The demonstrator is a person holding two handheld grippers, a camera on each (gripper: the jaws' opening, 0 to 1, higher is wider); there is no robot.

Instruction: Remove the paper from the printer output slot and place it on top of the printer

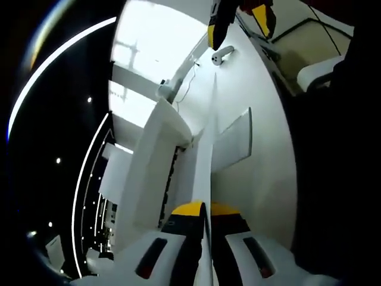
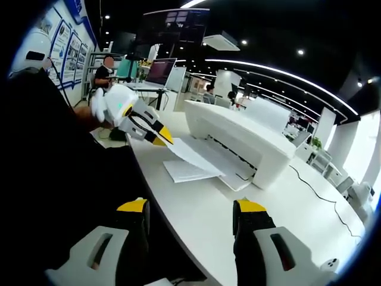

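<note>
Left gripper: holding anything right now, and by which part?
Yes. The left gripper is shut on the sheet of paper, pinching its near edge, away from the printer. The right gripper is open and holds nothing.

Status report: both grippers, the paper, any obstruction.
Left gripper shut on paper, sheet lifted off printer tray. Right gripper open, hovering over table. Nothing visible blocking printer top.

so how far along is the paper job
Done: the left tongs are shut on the sheet of paper, lifted at the printer output. In hand: drawing it clear. Left: laying it on the printer's top. The right tongs hang open over the table.
</note>
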